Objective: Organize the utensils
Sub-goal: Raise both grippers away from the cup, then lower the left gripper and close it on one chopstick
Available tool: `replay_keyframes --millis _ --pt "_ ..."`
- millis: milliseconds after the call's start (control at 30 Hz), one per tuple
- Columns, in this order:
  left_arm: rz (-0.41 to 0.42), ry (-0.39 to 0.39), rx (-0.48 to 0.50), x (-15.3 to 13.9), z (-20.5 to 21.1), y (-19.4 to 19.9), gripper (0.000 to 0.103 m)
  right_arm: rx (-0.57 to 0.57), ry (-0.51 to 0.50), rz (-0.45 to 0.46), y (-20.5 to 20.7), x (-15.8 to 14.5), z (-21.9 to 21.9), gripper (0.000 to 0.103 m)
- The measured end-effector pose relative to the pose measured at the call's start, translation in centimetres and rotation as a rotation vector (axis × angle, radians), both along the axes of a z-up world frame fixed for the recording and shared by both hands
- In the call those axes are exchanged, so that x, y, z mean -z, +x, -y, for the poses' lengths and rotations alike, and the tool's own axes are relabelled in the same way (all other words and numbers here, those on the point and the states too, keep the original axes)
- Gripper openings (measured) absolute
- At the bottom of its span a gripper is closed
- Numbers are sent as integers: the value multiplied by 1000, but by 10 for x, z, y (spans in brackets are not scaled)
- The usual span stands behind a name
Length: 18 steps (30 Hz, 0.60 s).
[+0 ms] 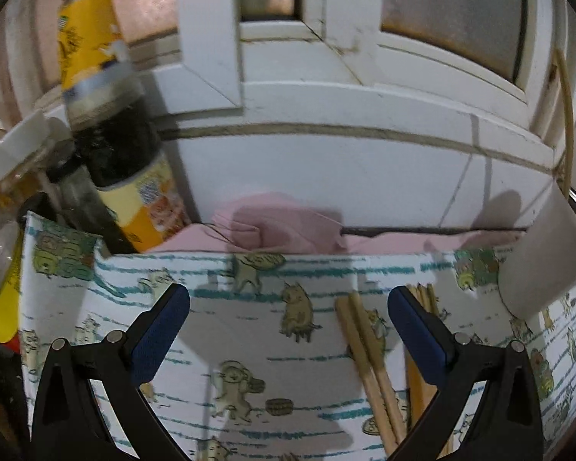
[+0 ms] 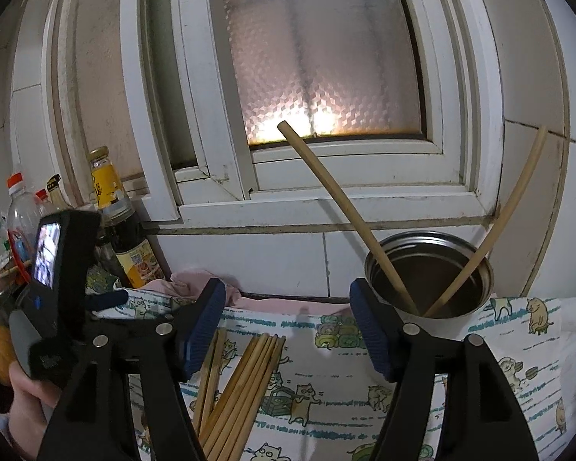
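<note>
Several wooden chopsticks point(image 2: 245, 380) lie in a bundle on a cartoon-print cloth point(image 2: 326, 384); in the left wrist view they point(image 1: 368, 361) lie between my fingers, nearer the right one. A white cup with a steel inside point(image 2: 430, 276) stands at the cloth's back right and holds two chopsticks point(image 2: 338, 199) leaning apart; its side shows in the left wrist view point(image 1: 537, 253). My left gripper point(image 1: 288, 307) is open and empty just above the cloth. My right gripper point(image 2: 288, 315) is open and empty, above the cloth, with the cup just beyond its right finger.
Sauce bottles point(image 1: 107, 146) and jars crowd the left side against the tiled wall. A pink cloth point(image 1: 280, 226) lies behind the printed cloth. A white window frame point(image 2: 326, 199) rises at the back. The left gripper's body and the hand on it point(image 2: 50, 307) show at left.
</note>
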State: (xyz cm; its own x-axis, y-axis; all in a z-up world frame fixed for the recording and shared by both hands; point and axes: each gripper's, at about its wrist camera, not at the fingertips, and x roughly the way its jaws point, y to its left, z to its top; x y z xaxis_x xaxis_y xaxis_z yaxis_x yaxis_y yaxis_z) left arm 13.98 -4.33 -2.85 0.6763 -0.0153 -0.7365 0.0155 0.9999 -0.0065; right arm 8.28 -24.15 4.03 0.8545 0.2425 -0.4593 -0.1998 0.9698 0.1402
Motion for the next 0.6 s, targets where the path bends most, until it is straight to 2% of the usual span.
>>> replay_keyframes --millis 100,167,367,567,600 --pt "-27 -24 34 6 7 3 98 2 21 -15 2 1 3 73" --pt "-39 -15 52 10 12 5 87 2 31 -27 3 2 4 73" --pt "-54 42 65 18 23 8 61 3 37 -40 4 3 4 73" --pt "-88 62 87 33 38 16 39 5 38 -41 4 3 4 73" --pt "-82 66 88 35 41 17 39 7 39 -42 4 3 4 73"
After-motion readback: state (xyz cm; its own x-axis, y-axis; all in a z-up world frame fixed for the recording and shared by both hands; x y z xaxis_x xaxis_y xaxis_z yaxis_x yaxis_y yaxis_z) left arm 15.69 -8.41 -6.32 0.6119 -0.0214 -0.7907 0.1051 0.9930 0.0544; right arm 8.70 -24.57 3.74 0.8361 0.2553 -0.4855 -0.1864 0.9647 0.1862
